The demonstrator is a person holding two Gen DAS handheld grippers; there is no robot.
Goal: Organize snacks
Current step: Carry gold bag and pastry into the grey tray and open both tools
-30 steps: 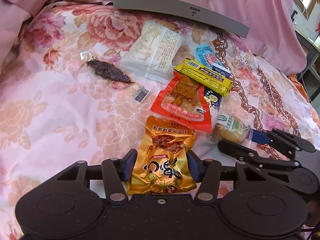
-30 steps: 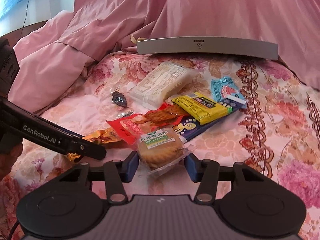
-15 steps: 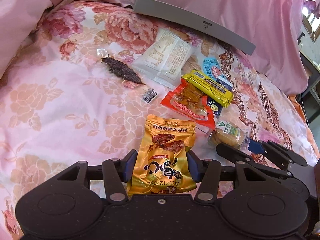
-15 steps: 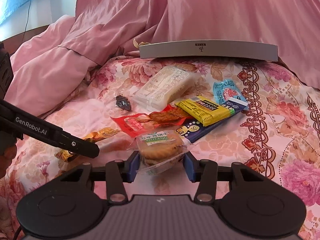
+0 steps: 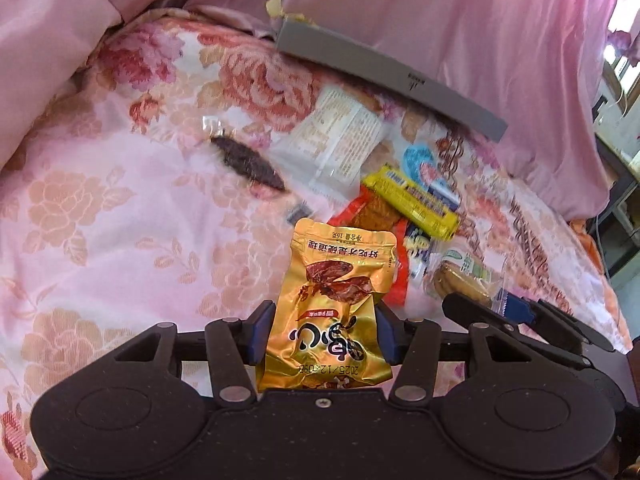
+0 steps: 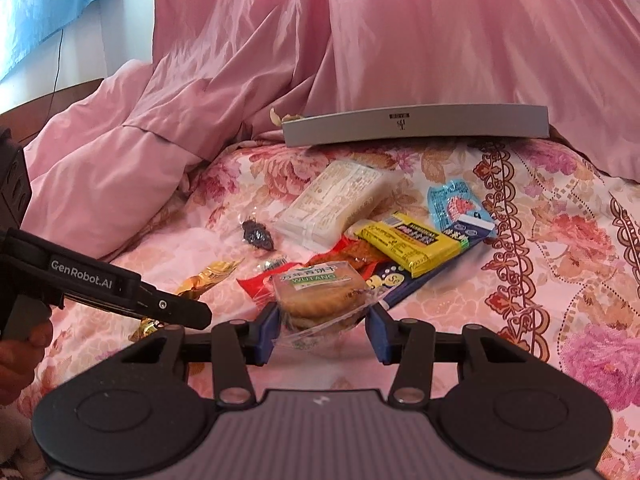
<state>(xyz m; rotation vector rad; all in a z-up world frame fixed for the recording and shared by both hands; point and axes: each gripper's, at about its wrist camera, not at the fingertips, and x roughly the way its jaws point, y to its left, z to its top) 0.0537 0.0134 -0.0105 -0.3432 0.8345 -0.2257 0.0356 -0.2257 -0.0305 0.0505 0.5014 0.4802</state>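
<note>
The gold snack pouch (image 5: 332,312), crinkled and shiny with a red-brown picture, is clamped in the left gripper (image 5: 323,334) above the flowered pink bedspread (image 5: 100,220). Beside it, the right gripper (image 6: 322,334) seems closed on a clear-wrapped biscuit (image 6: 320,296), though the right pad's contact is unclear. Other snacks (image 6: 408,246) lie near a grey tray (image 6: 416,128) against pink curtains (image 6: 400,32).

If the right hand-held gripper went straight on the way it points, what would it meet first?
The right hand-held gripper already has the biscuit pack between its fingers; beyond it, probably the red packet, though depth is unclear.
</note>
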